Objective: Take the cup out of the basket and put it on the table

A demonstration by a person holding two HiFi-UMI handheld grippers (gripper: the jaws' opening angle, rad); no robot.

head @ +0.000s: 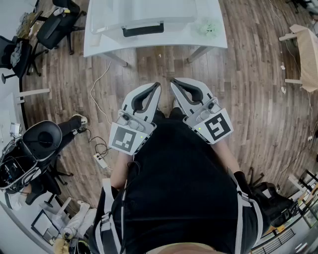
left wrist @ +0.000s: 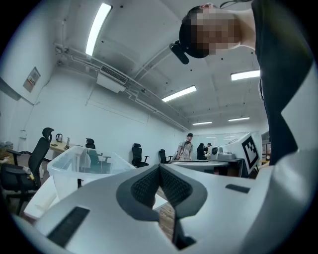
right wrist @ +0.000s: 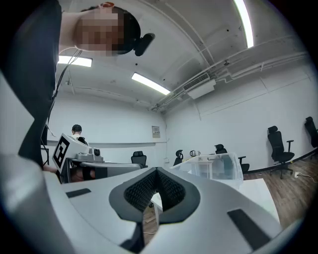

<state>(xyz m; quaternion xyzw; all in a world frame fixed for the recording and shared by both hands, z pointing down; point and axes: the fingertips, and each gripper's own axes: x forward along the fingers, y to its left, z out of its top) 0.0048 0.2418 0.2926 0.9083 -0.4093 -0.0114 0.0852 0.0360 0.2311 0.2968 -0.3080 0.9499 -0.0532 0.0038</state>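
A clear plastic basket (head: 107, 15) with a black handle (head: 143, 30) stands on the white table (head: 198, 39) at the top of the head view. No cup shows inside it from here. A small pale green thing (head: 210, 28) lies on the table to the basket's right, too small to identify. My left gripper (head: 158, 85) and right gripper (head: 172, 81) are held side by side in front of the person's chest, well short of the table, tips nearly touching. Both are shut with nothing between the jaws. The basket (left wrist: 74, 166) shows ahead in the left gripper view and likewise the basket (right wrist: 218, 166) in the right one.
Black office chairs (head: 59, 22) stand left of the table, another chair (head: 42, 141) at my left. Cables and a power strip (head: 101, 159) lie on the wooden floor. A wooden stand (head: 305, 54) is at the right. People (left wrist: 187, 147) stand far off.
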